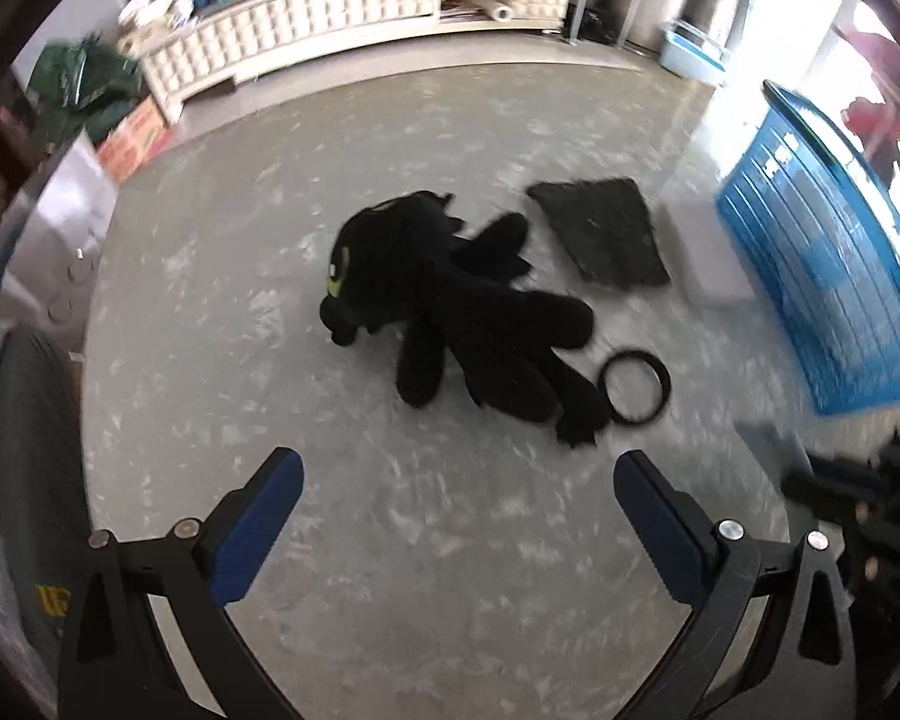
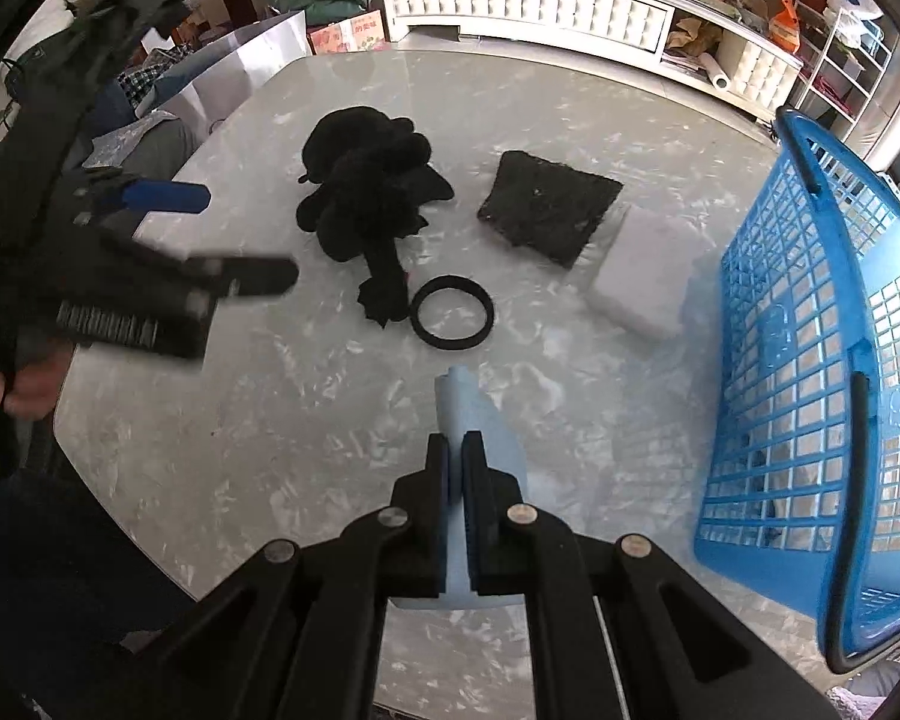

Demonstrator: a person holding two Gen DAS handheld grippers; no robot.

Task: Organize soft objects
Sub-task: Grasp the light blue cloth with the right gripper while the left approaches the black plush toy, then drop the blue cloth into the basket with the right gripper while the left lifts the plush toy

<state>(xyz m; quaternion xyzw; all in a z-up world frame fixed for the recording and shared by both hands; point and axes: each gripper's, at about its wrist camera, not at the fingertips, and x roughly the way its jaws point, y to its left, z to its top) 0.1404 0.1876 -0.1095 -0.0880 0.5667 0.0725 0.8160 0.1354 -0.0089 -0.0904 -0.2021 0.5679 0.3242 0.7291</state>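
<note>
On the bench: one black plush, one ring, one dark pad, one white sponge; left gripper gapes wide, empty; right gripper pinches a blue cloth.

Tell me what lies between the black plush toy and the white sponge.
In the right wrist view, a dark square cloth lies between the black plush toy and white sponge.
</note>
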